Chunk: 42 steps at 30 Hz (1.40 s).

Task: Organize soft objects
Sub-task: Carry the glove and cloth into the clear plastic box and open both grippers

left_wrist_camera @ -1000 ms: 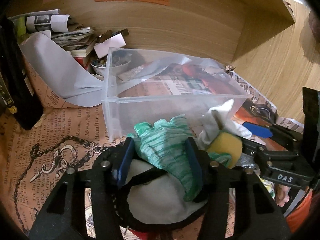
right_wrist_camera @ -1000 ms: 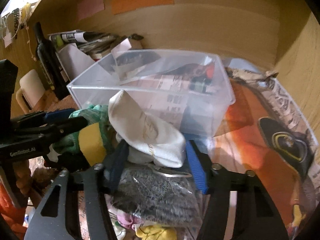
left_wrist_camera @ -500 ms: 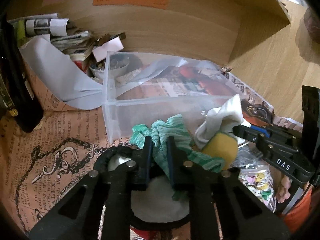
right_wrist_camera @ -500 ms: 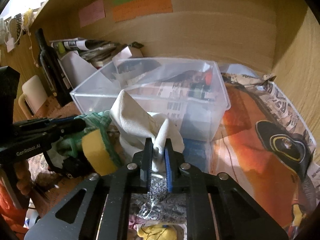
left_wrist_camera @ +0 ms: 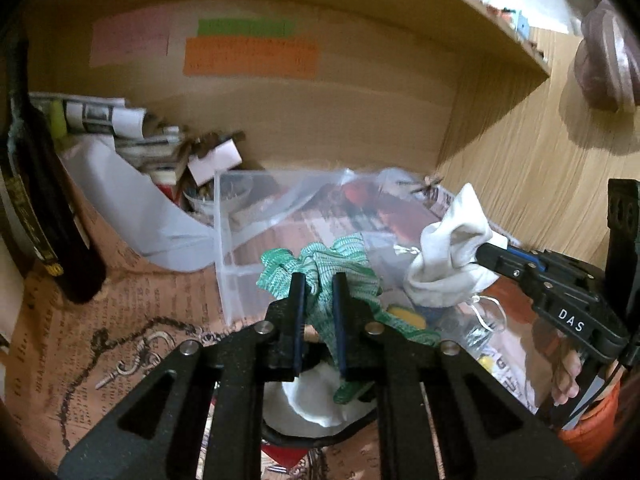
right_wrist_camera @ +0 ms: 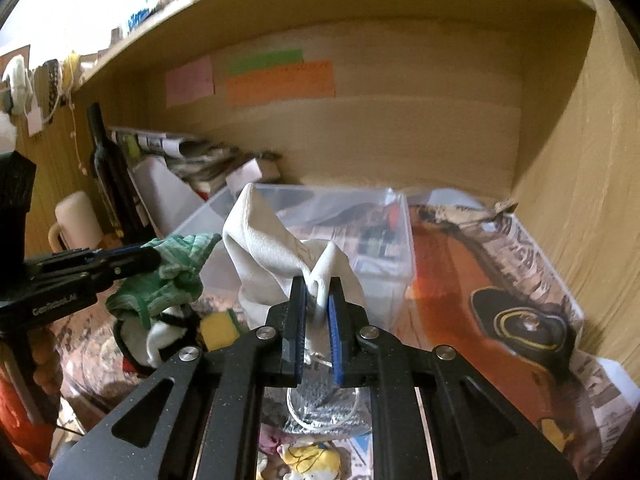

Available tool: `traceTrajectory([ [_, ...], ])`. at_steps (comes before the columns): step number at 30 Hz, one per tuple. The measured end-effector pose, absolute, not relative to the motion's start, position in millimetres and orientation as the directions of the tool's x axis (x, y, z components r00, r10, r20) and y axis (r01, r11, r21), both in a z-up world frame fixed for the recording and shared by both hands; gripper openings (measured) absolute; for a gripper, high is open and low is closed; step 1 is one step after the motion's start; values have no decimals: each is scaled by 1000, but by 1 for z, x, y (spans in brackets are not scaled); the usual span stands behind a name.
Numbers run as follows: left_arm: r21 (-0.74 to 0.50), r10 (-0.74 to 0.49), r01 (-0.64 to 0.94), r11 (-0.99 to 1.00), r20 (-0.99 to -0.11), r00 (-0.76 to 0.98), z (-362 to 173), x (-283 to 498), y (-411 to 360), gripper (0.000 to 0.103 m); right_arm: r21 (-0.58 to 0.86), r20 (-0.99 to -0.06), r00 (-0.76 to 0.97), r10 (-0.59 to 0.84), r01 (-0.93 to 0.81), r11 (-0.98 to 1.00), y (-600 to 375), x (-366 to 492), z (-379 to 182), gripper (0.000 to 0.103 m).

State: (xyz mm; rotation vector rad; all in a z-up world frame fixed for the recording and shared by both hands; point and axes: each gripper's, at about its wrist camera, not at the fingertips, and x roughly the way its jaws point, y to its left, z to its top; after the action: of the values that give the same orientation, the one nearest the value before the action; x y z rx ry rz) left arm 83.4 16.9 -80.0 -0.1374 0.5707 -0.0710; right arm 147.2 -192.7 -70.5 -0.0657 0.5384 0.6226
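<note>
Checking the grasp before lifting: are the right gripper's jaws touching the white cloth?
Touching. The right wrist view shows the right gripper with its jaws closed on a fold of the white cloth, fabric pinched between them.

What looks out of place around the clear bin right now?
A grey plastic sheet droops over the clear plastic bin wall into its interior, partly covering the opening. Otherwise, both claws hold their cloths cleanly: green left, white right.
</note>
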Motion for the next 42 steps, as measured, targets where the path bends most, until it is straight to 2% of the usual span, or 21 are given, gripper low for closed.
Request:
traceTrajectory([
  [12, -110, -64, 16, 994, -450, 891, -43, 93, 20, 12, 114, -366, 750, 552, -552, 826, -202, 148, -36, 9],
  [20, -116, -57, 2, 993, -473, 879, -37, 125, 28, 12, 78, -345, 771, 535, -544, 835, -189, 164, -25, 9],
  [26, -119, -54, -10, 993, -525, 849, -45, 155, 36, 12, 74, -387, 756, 528, -545, 835, -176, 187, -31, 9],
  [42, -83, -46, -18, 996, -702, 711, -91, 229, 39, 12, 42, -612, 631, 478, -577, 816, -137, 250, -78, 9],
])
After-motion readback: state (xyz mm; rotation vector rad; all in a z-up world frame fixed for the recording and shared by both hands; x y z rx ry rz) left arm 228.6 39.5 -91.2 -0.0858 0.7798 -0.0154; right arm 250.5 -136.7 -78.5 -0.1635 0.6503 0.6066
